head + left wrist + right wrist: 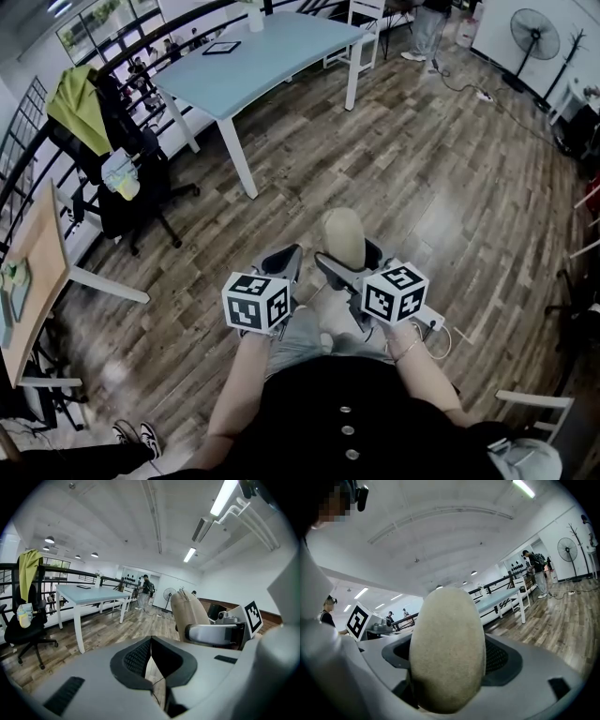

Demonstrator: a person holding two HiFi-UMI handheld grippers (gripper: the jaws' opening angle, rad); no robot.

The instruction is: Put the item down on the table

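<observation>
Beige pouch (343, 236) clamped in right hand-held gripper (349, 257), left hand-held gripper (282, 259) closed empty; tabletop (267, 58) well apart, so early release would likely hit floor (450, 187).

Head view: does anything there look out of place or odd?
Nothing spilled or broken. Only oddity: the beige oval item is clamped in the right gripper over the wooden floor, well short of the blue table.
</observation>
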